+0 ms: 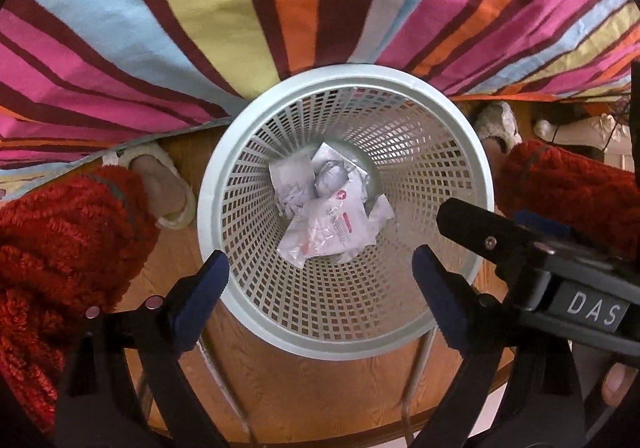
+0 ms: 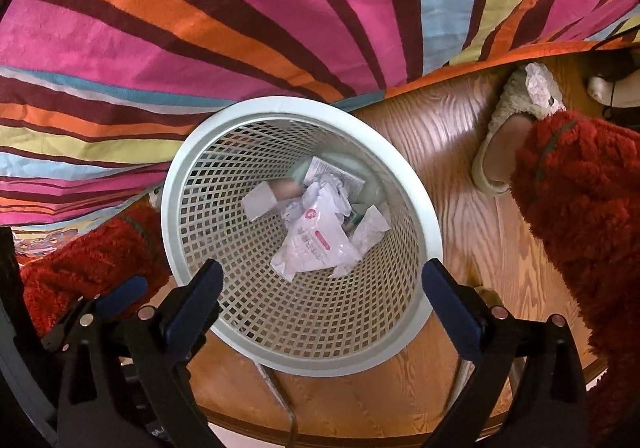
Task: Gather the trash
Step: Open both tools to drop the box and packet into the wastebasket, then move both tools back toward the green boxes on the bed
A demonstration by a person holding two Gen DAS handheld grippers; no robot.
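- Trash (image 1: 324,208) lies at the bottom of the white bin (image 1: 208,184), in the middle of the left wrist picture. It is crumpled white paper and a white wrapper with red print.
- Nearest, at the bottom of that picture, the left gripper (image 1: 320,268) points down over the bin. Its two blue-tipped fingers (image 1: 202,280) are spread wide, with nothing between them.
- At the bottom of the right wrist picture, the right gripper (image 2: 322,290) is spread wide too, and it holds nothing. It also hangs over the bin mouth.
- Each gripper shows in the other's picture: the right one at the right edge of the left wrist picture, the left one at the lower left of the right wrist picture.
- Looking past the fingers and down, the same trash (image 2: 316,232) sits in the bin (image 2: 176,184) a little left of the middle.
- The bin stands on a wood floor (image 2: 440,152). Two feet in slippers (image 2: 516,116) stand on either side of it, and fuzzy red sleeves (image 2: 584,200) show at the sides.
- Farthest, across the top of both pictures, is a striped cloth (image 2: 240,8) in pink, orange, blue and dark red. It comes right up to the bin's far rim.
- I think the dropping step is done, since both grippers are empty and the trash is in the bin.
- The next move would be to lift both grippers away and look for more trash. None shows on the cloth or floor here.
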